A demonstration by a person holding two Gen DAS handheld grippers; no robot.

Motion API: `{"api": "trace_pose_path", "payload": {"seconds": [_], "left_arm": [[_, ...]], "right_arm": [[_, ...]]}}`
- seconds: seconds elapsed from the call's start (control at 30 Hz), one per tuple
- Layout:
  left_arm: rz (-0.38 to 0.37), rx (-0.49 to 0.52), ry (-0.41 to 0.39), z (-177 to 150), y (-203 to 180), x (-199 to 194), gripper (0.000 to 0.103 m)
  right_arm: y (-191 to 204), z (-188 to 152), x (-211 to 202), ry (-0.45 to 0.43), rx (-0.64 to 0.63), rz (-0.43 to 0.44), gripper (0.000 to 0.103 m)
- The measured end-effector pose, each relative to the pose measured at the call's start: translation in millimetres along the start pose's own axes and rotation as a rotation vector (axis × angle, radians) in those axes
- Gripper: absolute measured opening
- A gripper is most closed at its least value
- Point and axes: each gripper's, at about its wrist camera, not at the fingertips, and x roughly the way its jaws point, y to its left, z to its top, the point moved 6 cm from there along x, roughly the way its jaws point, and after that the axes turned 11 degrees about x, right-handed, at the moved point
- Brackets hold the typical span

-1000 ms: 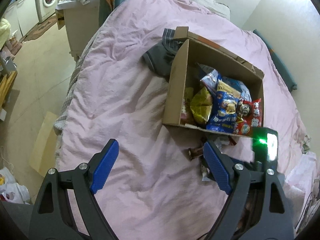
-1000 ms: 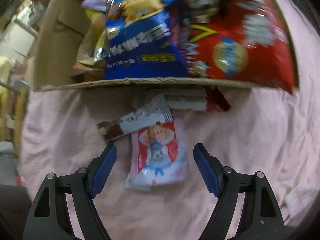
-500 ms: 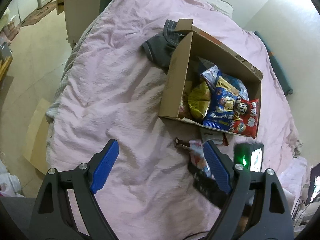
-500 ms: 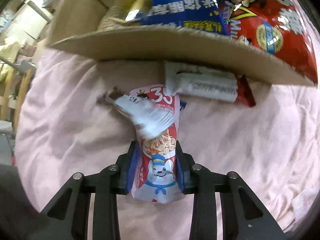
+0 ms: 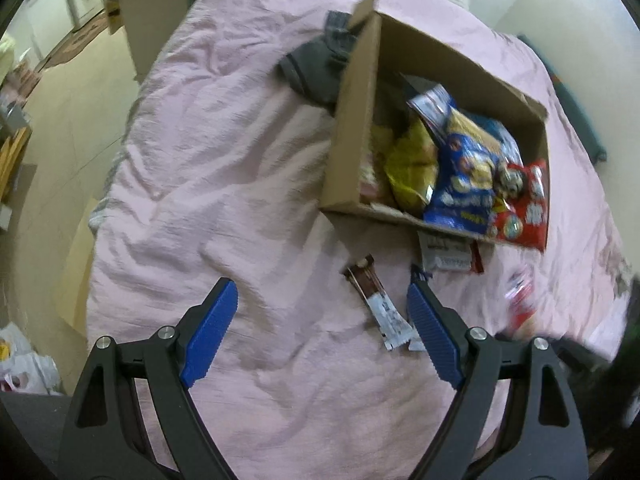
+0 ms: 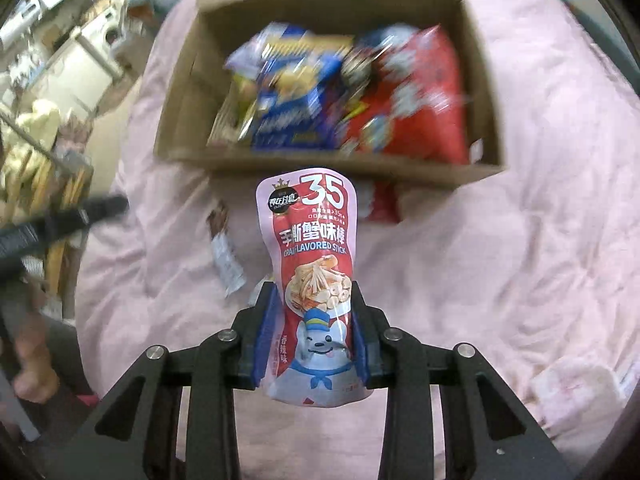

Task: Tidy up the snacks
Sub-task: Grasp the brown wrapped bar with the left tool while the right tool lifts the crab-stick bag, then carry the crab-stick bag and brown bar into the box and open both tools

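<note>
Your right tool (image 6: pixel 312 334) is pinching the crab stick pouch (image 6: pixel 310 276), lifted above the pink bed (image 6: pixel 500 260) just near of the cardboard box (image 6: pixel 476 80). Your left tool (image 5: pixel 320 334) is spread and empty, with a chocolate bar (image 5: pixel 378 300) lying between its tips.

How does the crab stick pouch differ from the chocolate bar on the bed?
The crab stick pouch is red and pink, wide, and held off the bed in the right gripper. The chocolate bar is brown and white, slim, and lies flat on the pink duvet, untouched. Both are outside the cardboard box.
</note>
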Motion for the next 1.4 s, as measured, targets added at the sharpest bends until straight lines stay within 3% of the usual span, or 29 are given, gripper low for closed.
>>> {"api": "trace_pose_path", "payload": {"seconds": [0.1,0.2,0.33,0.47,0.6,0.77,0.83,0.87,0.9,1.2,1.4], "left_arm": [[-0.012,0.011,0.032,-8,-1,12,0.081],[-0.022,-0.036,0.033,-7,4,19,0.062],[-0.035,-0.149,0.031,-6,2,25,0.062],[-0.027,-0.197,0.055,-10,-14,42,0.061],[-0.014,-0.196,0.097,-17,-33,63,0.047],[0.024,-0.175,0.123,-19,-46,86,0.036],[0.034,-0.173,0.141,-21,-48,94,0.026],[0.039,-0.165,0.154,-23,-50,97,0.016],[0.039,-0.144,0.171,-25,-53,101,0.014],[0.072,-0.024,0.162,-31,-68,85,0.013],[0.077,0.058,0.086,-25,-67,42,0.013]], "right_arm": [[-15,5,-9,-0.063,0.034,0.027,0.035],[-35,10,-4,-0.062,0.11,0.039,0.035],[-40,20,-5,-0.07,0.166,0.113,0.035],[-41,22,-6,-0.071,0.223,0.171,0.035],[-40,20,-6,-0.066,0.246,0.201,0.035],[-40,27,-8,-0.061,0.254,0.241,0.035],[-39,29,-11,-0.066,0.258,0.261,0.035],[-39,30,-12,-0.069,0.261,0.272,0.035],[-38,32,-13,-0.07,0.262,0.278,0.035],[-34,31,-15,-0.058,0.253,0.298,0.035],[-35,28,-15,-0.059,0.25,0.283,0.035]]}}
